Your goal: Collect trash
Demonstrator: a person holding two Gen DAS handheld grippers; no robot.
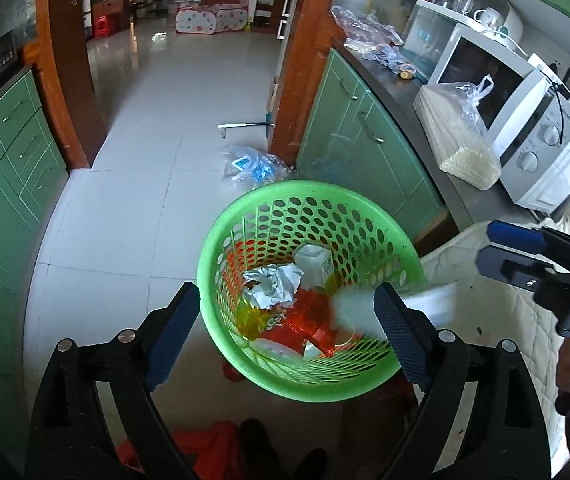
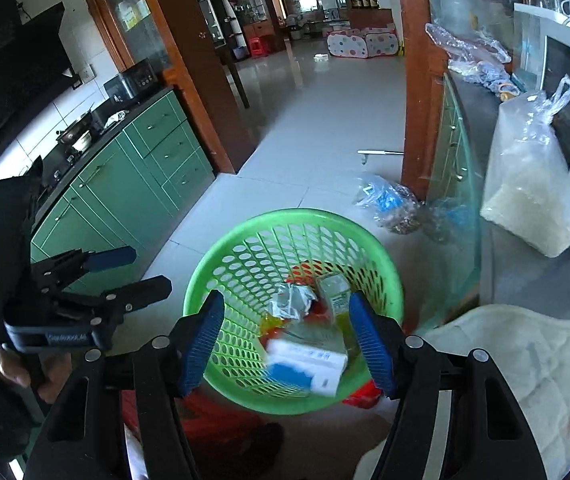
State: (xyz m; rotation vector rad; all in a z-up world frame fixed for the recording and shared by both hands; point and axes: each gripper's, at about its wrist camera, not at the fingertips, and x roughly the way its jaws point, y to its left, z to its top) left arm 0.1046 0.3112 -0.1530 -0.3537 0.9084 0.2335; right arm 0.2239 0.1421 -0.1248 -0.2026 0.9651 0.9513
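Observation:
A green perforated basket (image 1: 245,216) (image 2: 241,236) stands on the floor below both grippers. It holds crumpled foil (image 1: 271,284) (image 2: 291,300), a small white carton (image 1: 313,260) (image 2: 335,286) and red and yellow wrappers (image 1: 309,316). A blurred white and blue box (image 2: 305,364) is in the air over the basket's near side, between the right gripper's fingers; it also shows as a white blur in the left wrist view (image 1: 355,312). My left gripper (image 1: 285,332) is open and empty above the basket. My right gripper (image 2: 287,340) is open, not touching the box.
A clear plastic bag with blue items (image 1: 255,166) (image 2: 389,200) lies on the floor beyond the basket. Green cabinets (image 1: 349,136) line both sides. A counter on the right carries a rice bag (image 2: 533,184) and a microwave (image 1: 525,128). A cream quilted cloth (image 2: 525,368) lies near right.

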